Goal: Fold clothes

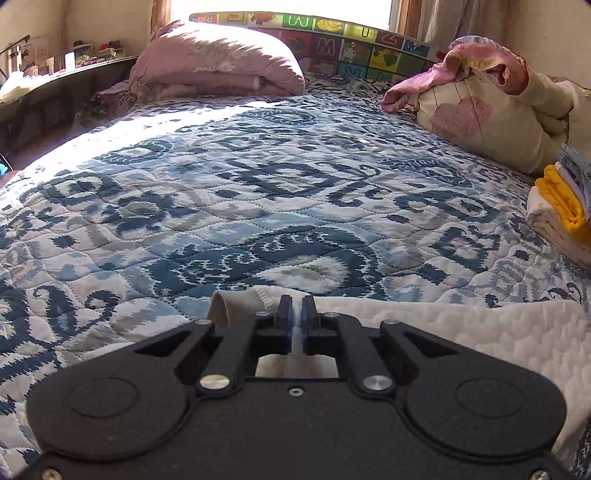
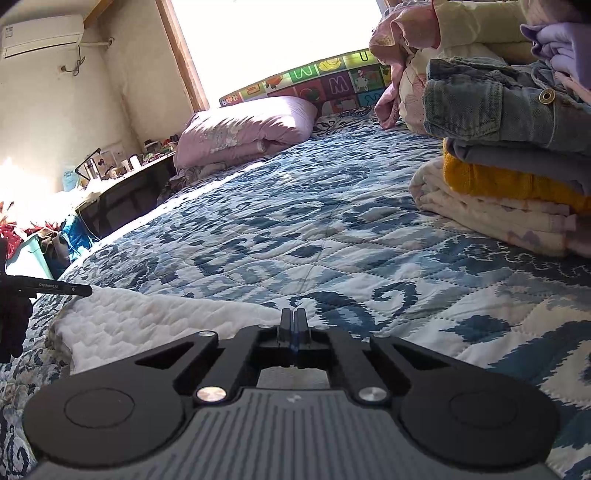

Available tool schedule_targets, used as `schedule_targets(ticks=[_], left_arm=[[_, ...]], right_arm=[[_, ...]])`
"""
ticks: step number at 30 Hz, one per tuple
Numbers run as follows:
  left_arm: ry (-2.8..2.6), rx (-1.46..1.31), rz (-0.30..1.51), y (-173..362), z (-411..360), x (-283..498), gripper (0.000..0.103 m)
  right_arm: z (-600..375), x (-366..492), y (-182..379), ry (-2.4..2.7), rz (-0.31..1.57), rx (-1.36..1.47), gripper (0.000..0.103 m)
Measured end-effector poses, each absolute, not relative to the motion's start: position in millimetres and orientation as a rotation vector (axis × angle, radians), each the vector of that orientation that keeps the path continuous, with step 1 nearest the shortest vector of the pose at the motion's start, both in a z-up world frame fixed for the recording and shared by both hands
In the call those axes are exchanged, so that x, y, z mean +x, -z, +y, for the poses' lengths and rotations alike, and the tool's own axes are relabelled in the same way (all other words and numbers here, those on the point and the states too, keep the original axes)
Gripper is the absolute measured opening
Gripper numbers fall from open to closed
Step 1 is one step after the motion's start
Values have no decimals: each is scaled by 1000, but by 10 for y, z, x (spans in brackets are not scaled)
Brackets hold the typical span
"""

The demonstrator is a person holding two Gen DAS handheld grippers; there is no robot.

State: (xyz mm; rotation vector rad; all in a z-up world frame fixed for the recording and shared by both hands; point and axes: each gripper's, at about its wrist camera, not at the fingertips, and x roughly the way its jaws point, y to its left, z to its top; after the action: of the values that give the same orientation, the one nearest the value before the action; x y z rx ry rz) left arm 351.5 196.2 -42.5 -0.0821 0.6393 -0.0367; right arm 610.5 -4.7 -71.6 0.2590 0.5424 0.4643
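Bed quilt [image 1: 280, 192], blue-patterned: fills both views. Folded pile [image 2: 517, 177]: on the quilt at two o'clock in the right view, denim topmost. White quilted garment [image 1: 461, 332]: flat at the near edge, six o'clock. Left gripper [image 1: 295, 325]: jaws pinched on its hem. Right gripper [image 2: 294, 328]: jaws closed; grasp indeterminable.

A home bedroom: a blue patterned quilt [image 1: 258, 192] is covering the bed, a pink pillow [image 1: 218, 59] is lying at the far end, and an air conditioner [image 2: 40, 35] is hanging on the left wall.
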Motion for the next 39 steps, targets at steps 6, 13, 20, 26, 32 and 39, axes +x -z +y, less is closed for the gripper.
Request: schedule_targets(ticks=[6, 13, 20, 26, 32, 39], left_arm=[[62, -69, 598, 313, 1914, 3329, 2], [68, -55, 605, 340, 1876, 3337, 2], [61, -67, 585, 319, 1891, 3280, 2], [76, -56, 568, 232, 1862, 3202, 2], [77, -54, 568, 253, 1871, 3219, 2], [63, -71, 561, 262, 1881, 3206, 2]], right_arm=[[-113, 6018, 631, -401, 505, 224, 8], [-10, 6126, 772, -424, 598, 184, 51], [61, 6111, 832, -430, 626, 161, 2], [30, 6010, 755, -380, 579, 132, 3], [-127, 6133, 848, -331, 638, 171, 49], [-198, 6194, 885, -360, 642, 236, 9]])
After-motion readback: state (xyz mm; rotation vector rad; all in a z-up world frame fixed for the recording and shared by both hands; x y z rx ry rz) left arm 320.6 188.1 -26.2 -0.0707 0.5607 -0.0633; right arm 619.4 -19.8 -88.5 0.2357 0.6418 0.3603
